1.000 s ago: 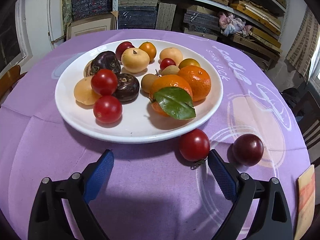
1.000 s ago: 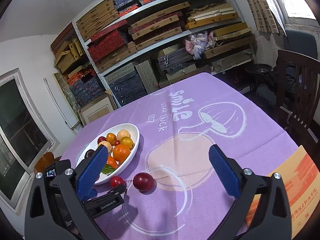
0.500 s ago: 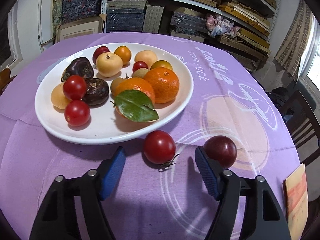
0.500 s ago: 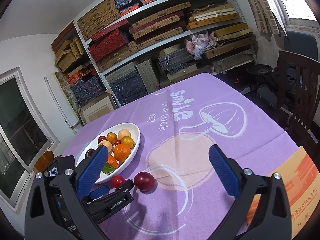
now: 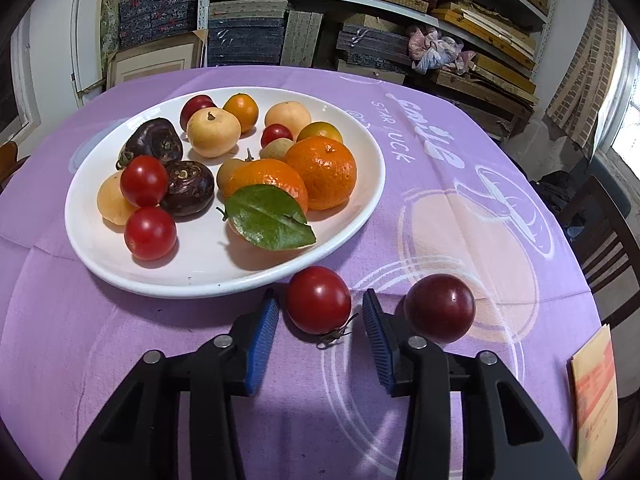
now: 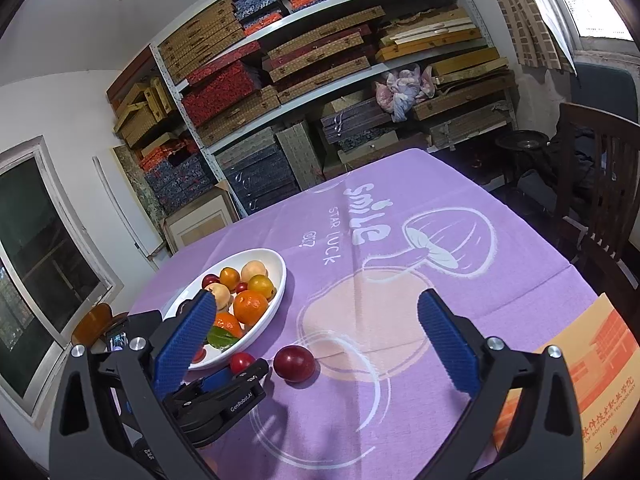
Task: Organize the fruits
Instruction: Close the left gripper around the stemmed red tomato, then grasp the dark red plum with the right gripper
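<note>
A red tomato [image 5: 318, 299] lies on the purple cloth just in front of the white plate [image 5: 352, 220]. My left gripper [image 5: 320, 316] is open, its blue pads on either side of the tomato with small gaps. A dark red plum [image 5: 439, 307] lies right of the right finger. The plate holds oranges, tomatoes, dark fruits and several small yellow fruits. In the right wrist view my right gripper [image 6: 316, 340] is open and empty, raised above the table; the tomato [image 6: 241, 362], plum [image 6: 294, 363] and plate [image 6: 276, 292] show below it.
An orange booklet [image 5: 594, 392] lies at the table's right edge, also in the right wrist view [image 6: 592, 380]. A wooden chair [image 6: 596, 184] stands at the right side. Shelves full of boxes stand behind the table.
My left gripper has shifted right and forward and narrowed, so that its pads now flank the tomato. The right gripper has not moved.
</note>
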